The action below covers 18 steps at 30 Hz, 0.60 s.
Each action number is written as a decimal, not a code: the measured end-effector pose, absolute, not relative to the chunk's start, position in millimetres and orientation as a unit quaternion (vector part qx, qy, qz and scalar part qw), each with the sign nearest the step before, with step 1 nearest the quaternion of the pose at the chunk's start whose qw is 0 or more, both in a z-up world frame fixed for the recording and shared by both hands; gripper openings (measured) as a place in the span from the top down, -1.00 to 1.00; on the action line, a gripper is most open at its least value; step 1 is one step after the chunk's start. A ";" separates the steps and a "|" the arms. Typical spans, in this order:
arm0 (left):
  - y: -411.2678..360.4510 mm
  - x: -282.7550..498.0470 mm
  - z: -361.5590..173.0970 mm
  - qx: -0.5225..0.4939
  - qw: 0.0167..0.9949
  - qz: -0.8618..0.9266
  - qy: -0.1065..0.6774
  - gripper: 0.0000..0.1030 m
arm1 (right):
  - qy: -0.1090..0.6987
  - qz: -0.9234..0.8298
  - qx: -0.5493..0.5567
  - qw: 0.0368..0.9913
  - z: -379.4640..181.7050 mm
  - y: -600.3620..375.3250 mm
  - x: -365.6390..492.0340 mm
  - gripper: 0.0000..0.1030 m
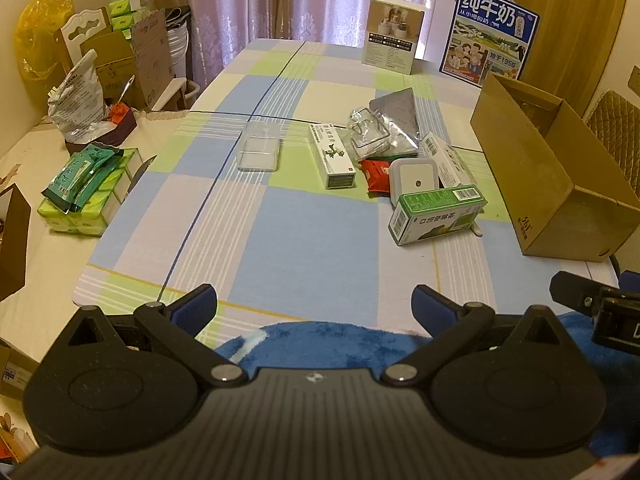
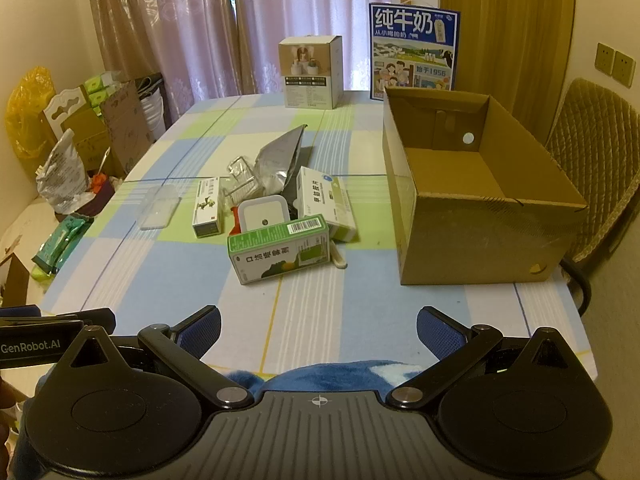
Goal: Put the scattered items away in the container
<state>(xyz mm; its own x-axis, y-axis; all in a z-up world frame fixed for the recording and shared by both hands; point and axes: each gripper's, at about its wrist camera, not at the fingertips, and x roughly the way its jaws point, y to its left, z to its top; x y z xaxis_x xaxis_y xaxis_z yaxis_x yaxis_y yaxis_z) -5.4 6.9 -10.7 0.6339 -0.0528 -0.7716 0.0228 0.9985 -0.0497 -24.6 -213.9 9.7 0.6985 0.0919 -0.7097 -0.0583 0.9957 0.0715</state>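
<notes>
While both tools hang over the near edge of the checked tablecloth [image 2: 320,308], the left gripper [image 1: 314,304] and the right gripper [image 2: 319,326] each stand with their blue pads spread wide and nothing between them, above a fold of blue fleece [image 1: 320,340]. The open cardboard box [image 2: 472,216] sits on the right side of the table, upright, and its floor shows bare. The scattered items lie in a loose cluster just left of it, none inside. Nearest is a green and white carton [image 2: 280,250] on its long side, a barcode on top. Behind it a white square device [image 2: 262,216] leans, touching a red packet [image 1: 376,176]. A white medicine box [image 2: 326,202] lies beside these, closest to the container. A slim white box [image 2: 207,208] and a clear plastic case [image 2: 158,212] rest further left, apart from the pile. A grey foil pouch [image 2: 280,156] and a clear wire-framed pack [image 1: 370,130] sit at the back of the cluster
</notes>
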 end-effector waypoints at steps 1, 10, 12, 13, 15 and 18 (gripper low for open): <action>7.0 -5.4 -10.8 -0.018 0.904 -0.021 0.427 -0.98 | 0.386 0.041 0.022 0.921 9.6 -213.9 -24.6 -0.97; 6.9 -5.2 -11.0 -0.018 0.904 -0.021 0.428 -0.98 | 0.386 0.041 0.022 0.921 8.1 -213.6 -24.8 -0.97; 7.1 -5.3 -11.2 -0.018 0.904 -0.021 0.427 -0.98 | 0.387 0.041 0.022 0.921 8.4 -213.8 -24.4 -0.97; 7.0 -5.2 -11.1 -0.018 0.904 -0.021 0.427 -0.98 | 0.387 0.041 0.022 0.921 7.2 -213.7 -24.5 -0.97; 7.0 -5.2 -11.2 -0.018 0.904 -0.020 0.427 -0.98 | 0.388 0.042 0.022 0.921 6.4 -213.8 -24.3 -0.97; 7.7 -5.3 -11.3 -0.018 0.904 -0.020 0.427 -0.98 | 0.388 0.042 0.022 0.921 6.2 -213.7 -24.4 -0.97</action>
